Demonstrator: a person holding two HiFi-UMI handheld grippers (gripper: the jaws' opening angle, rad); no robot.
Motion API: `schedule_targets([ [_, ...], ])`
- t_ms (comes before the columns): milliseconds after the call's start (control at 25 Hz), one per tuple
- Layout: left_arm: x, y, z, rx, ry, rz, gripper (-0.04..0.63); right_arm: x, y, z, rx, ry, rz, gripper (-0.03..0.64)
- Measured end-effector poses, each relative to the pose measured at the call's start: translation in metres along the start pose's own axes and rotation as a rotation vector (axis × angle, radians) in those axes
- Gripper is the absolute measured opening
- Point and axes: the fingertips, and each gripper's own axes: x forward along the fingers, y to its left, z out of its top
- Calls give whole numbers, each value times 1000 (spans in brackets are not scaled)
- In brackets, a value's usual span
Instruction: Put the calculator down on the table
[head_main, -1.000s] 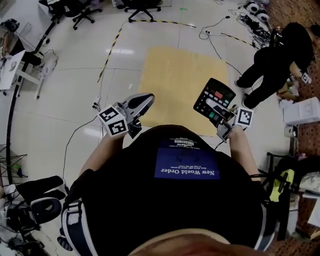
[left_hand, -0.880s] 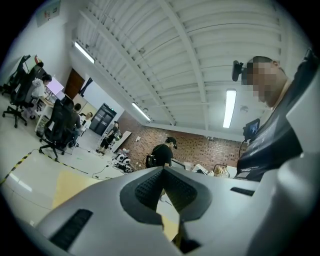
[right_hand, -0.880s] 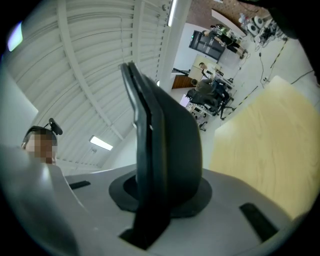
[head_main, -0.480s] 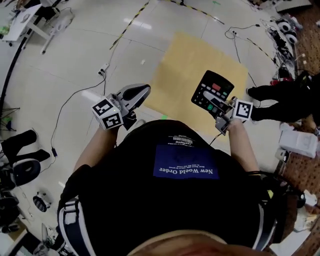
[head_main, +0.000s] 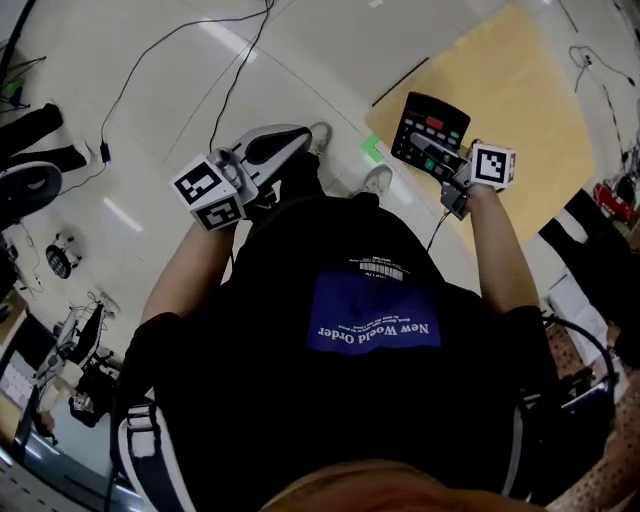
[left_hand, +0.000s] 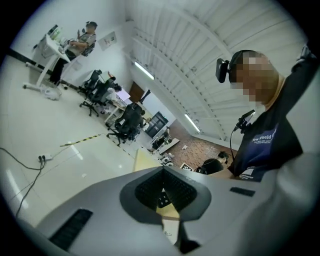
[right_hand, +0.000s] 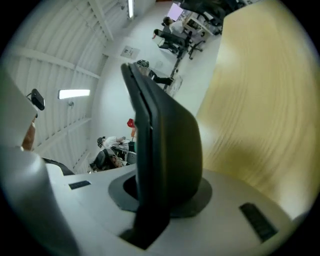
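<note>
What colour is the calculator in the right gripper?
The calculator is black, with red and green keys; clearest in head view.

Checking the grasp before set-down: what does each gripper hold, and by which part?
The right gripper clamps the calculator by the edge nearest the hand, jaws on its face and back. The left gripper holds nothing.

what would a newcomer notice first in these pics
The black calculator clamped in the right gripper's jaws, upper right of the head view, with a yellow floor mat behind it. Then the left gripper, holding nothing, at upper left, and the person's black shirt filling the bottom.
</note>
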Motion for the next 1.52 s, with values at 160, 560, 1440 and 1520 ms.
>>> schedule_targets([
  [160, -3, 30, -29, -46, 27, 9, 6, 30, -34, -3, 56, 36, -54, 67],
  [560, -1, 60, -42, -98, 27, 3, 6, 43, -64, 12, 109, 23, -164, 106],
  [1440, 7, 33, -29, -91, 50, -42, 6, 20, -47, 1, 98, 91, -434, 357],
  [1520, 10, 33, -28, -92, 53, -47, 8, 30, -42, 2, 94, 110, -410, 357],
])
